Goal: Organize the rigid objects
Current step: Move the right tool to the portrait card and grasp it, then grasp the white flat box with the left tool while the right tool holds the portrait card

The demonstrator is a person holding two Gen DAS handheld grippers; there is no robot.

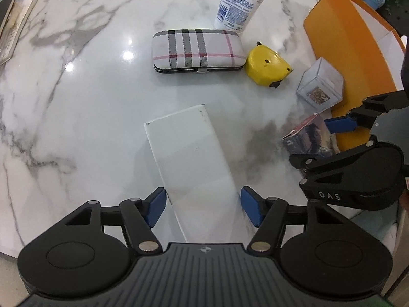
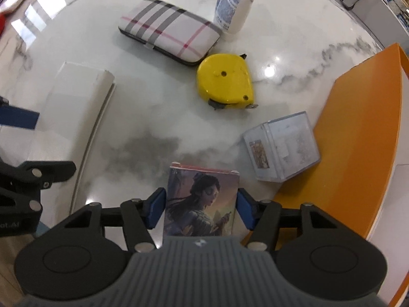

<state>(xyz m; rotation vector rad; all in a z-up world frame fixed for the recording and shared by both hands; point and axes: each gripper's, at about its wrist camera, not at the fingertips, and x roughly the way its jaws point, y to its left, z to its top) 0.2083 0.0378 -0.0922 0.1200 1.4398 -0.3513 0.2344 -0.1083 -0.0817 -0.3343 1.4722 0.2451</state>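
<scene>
Straddling the white box, the left tool has its pads either side of the near end with a sliver of gap showing at each, so it stands apart and not yet gripping. That box lies flat on the marble tabletop, long and thin; it looks like stiff, light card with smooth faces, best pinched across its narrow width. The right tool brackets the picture box, which sits near the tabletop's near edge; its pads look to be at the box's sides, though whether they press I cannot tell. This box too seems light, rigid card, probably glossy and a little slippery, so a squeeze on the long edges suits it. Beyond lie a clear case holding something small and patterned, a yellow tape measure, a plaid case closed by a clasp, and an upright tube. The orange bin at right shows nothing inside in the part in view.
</scene>
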